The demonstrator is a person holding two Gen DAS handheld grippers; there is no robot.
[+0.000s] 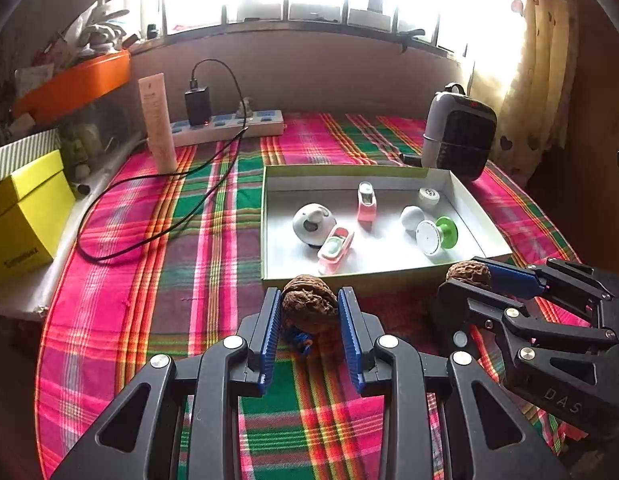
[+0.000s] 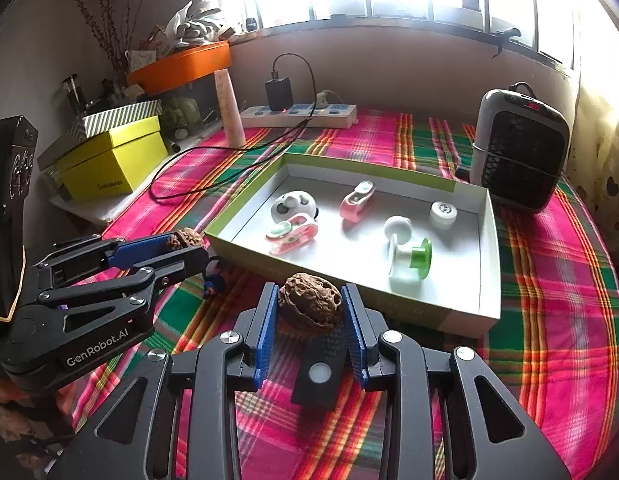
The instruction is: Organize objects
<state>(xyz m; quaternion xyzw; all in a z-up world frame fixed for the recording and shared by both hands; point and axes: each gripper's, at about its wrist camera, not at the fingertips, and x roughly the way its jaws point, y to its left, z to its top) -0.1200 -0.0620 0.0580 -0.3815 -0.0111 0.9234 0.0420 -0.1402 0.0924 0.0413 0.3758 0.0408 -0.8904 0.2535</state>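
My left gripper (image 1: 309,304) is shut on a brown walnut (image 1: 308,302), held above the plaid cloth just in front of the open white box (image 1: 485,236). It also shows in the right wrist view (image 2: 189,242). My right gripper (image 2: 309,304) is shut on a second walnut (image 2: 309,306), near the box's front edge (image 2: 461,312); it shows in the left wrist view (image 1: 469,276) too. The box holds several small things: a white round gadget (image 1: 313,224), two pink-and-white holders (image 1: 335,249), a white ball (image 1: 412,216), a green-and-white spool (image 1: 436,234).
A small blue object (image 1: 299,342) lies on the cloth below the left walnut. A black device with a round button (image 2: 319,372) lies under the right gripper. A heater (image 2: 521,148) stands back right. A power strip (image 1: 229,124), black cable, tube (image 1: 159,124) and yellow box (image 1: 25,216) are at the left.
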